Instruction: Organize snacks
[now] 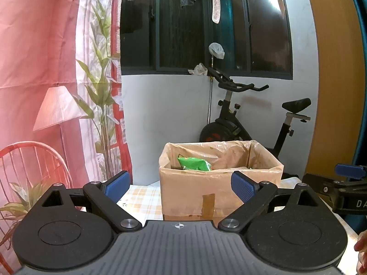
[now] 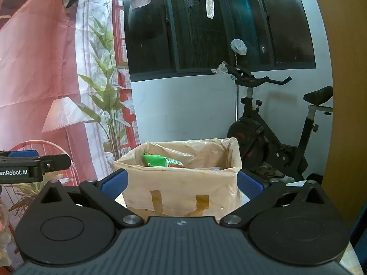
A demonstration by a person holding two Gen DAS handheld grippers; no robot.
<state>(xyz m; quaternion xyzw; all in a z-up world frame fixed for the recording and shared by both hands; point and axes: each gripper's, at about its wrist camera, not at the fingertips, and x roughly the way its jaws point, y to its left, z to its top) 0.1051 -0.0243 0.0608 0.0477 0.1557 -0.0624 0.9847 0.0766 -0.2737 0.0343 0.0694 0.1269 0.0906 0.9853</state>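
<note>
A cardboard box [image 1: 220,190] lined with a thin plastic bag stands on the checked tablecloth [image 1: 140,200] straight ahead. A green snack packet [image 1: 193,163] leans inside it near the left wall; the right wrist view shows the same green packet [image 2: 160,160] in the box [image 2: 183,188], with other packets barely visible beside it. My left gripper [image 1: 180,186] is open, empty, held just short of the box front. My right gripper [image 2: 181,184] is open too, its blue pads [image 2: 114,184] spread to either side of the box, holding nothing. The right gripper also shows at the left wrist view's right edge [image 1: 344,183].
A black exercise bike [image 1: 252,119] stands behind the table against a white wall under a dark window. A printed backdrop [image 1: 45,80] with a lamp and plant hangs at the left. A wooden panel [image 1: 337,68] rises at the right. A hand [image 1: 361,249] shows at the lower right.
</note>
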